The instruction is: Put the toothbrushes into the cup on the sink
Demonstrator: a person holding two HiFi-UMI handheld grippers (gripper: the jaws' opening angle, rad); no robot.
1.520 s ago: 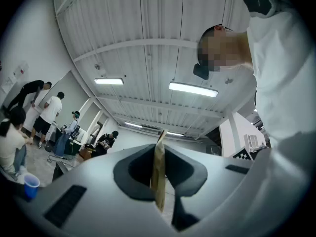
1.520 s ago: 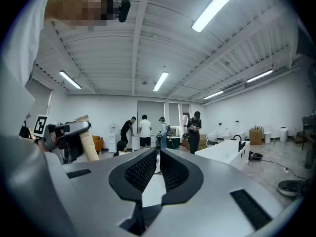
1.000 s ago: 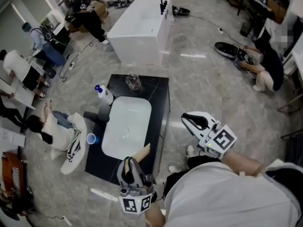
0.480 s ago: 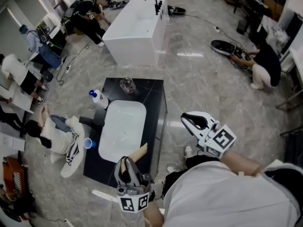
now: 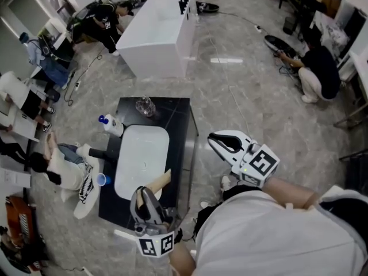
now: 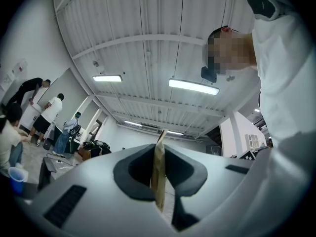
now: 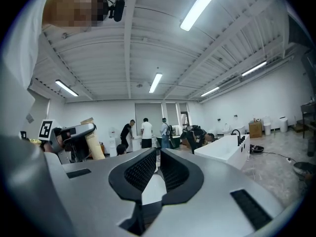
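Observation:
In the head view a black counter [image 5: 181,140] holds a white sink [image 5: 141,157], and a clear glass cup [image 5: 145,106] stands at its far end. My left gripper [image 5: 144,194] hovers over the counter's near end, shut on a flat tan toothbrush pack [image 5: 159,180] that sticks out toward the basin. The left gripper view shows the pack [image 6: 159,174] edge-on, pinched between the jaws of the left gripper [image 6: 159,154]. My right gripper [image 5: 215,138] floats to the right of the counter over the floor, shut and with nothing in it. In the right gripper view its jaws [image 7: 158,157] meet.
A blue-capped bottle [image 5: 109,125] stands at the counter's left edge. A blue cup [image 5: 102,180] sits on the floor beside a seated person [image 5: 66,168]. A white bathtub [image 5: 155,33] stands beyond the counter. Another person crouches at the far right [image 5: 319,73].
Both grippers and the counter have shifted a little left and down in the head view. The left gripper still holds the tan pack; the right stays shut.

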